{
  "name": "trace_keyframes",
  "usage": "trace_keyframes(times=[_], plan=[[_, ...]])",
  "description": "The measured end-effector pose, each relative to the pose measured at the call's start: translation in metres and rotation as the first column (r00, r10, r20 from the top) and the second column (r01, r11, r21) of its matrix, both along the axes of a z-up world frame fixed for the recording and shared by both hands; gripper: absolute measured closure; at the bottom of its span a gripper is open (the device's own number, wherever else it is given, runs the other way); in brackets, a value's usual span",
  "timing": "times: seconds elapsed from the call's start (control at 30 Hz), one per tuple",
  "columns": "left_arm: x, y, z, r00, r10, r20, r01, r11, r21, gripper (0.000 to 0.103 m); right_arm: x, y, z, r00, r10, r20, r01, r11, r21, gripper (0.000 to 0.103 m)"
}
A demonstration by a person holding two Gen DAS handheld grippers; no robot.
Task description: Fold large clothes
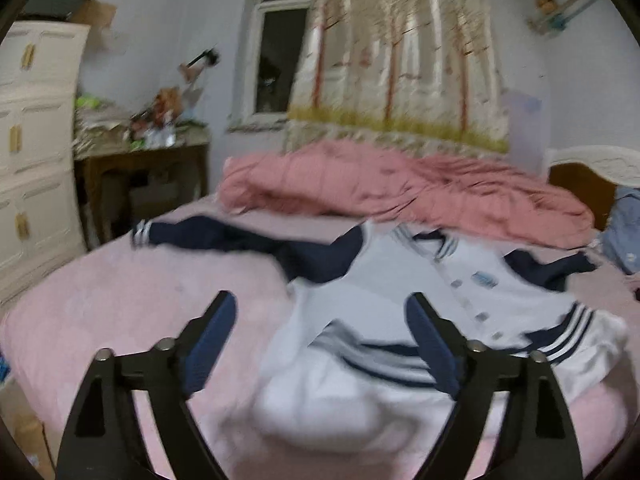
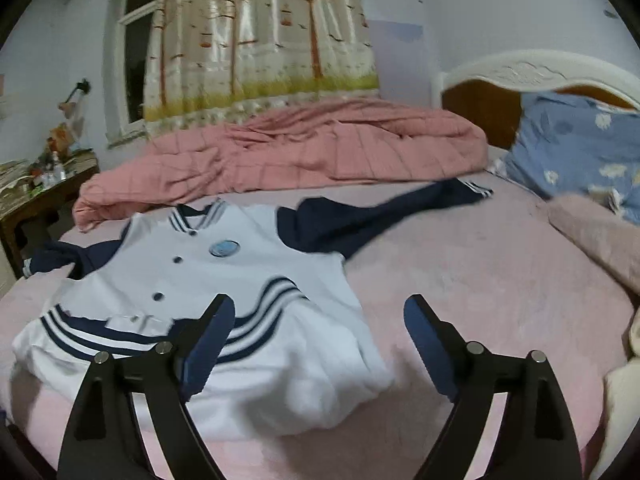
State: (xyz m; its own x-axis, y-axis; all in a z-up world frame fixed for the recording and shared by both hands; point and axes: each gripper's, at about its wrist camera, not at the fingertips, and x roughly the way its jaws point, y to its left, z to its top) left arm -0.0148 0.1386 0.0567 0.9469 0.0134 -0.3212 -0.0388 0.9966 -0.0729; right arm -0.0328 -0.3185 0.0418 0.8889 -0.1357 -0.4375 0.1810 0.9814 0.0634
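We hover over the bed with both tongs spread wide and nothing in them. From the left gripper (image 1: 322,340) we look down on a pink sheet (image 1: 120,304) to the left of its fingers, bare there, and then the jacket (image 1: 392,280), a white body with navy sleeves, lying ahead of and partly under the right-hand finger. One navy sleeve (image 1: 224,236) stretches out ahead and to the left of these tongs, its striped cuff at the far end (the left view is smeared, so fine creases are hard to read). Its striped hem has flopped up over the body, leaving a bunched white fold just in front of the fingers. Moving across to the right gripper (image 2: 320,340), equally released, the jacket (image 2: 208,272) sits ahead and left of it, the left-hand finger over the hem, while the other sleeve (image 2: 380,216) runs away ahead and to the right toward the blue pillow (image 2: 580,148). Beyond it lies a heaped pink quilt (image 2: 300,152). We judge we are at the laying-out stage, no fold made yet. Next calls for gripping the turned-up hem at both ends and pulling it flat, then bringing each sleeve in across the body.
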Motion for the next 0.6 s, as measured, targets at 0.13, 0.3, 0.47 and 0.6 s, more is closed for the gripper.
trace_keyframes(times=[0.13, 0.3, 0.47, 0.6], plan=[[0.01, -0.026, 0.029, 0.996, -0.048, 0.074, 0.046, 0.999, 0.027, 0.0, 0.0, -0.003, 0.017, 0.999, 0.011, 0.044, -0.011, 1.0, -0.008, 0.0], [0.025, -0.08, 0.06, 0.977, -0.075, 0.2, 0.064, 0.996, 0.06, 0.0, 0.012, -0.021, 0.031, 0.998, -0.023, 0.053, 0.027, 0.997, -0.078, 0.0], [0.071, -0.144, 0.095, 0.958, -0.145, 0.247, 0.143, 0.989, 0.029, 0.0, 0.035, -0.08, 0.058, 0.995, -0.063, 0.075, 0.069, 0.995, -0.076, 0.0], [0.125, -0.193, 0.107, 0.949, -0.174, 0.264, 0.182, 0.983, -0.009, 0.0, 0.073, -0.158, 0.081, 0.986, -0.159, 0.057, 0.157, 0.987, 0.046, 0.0]])
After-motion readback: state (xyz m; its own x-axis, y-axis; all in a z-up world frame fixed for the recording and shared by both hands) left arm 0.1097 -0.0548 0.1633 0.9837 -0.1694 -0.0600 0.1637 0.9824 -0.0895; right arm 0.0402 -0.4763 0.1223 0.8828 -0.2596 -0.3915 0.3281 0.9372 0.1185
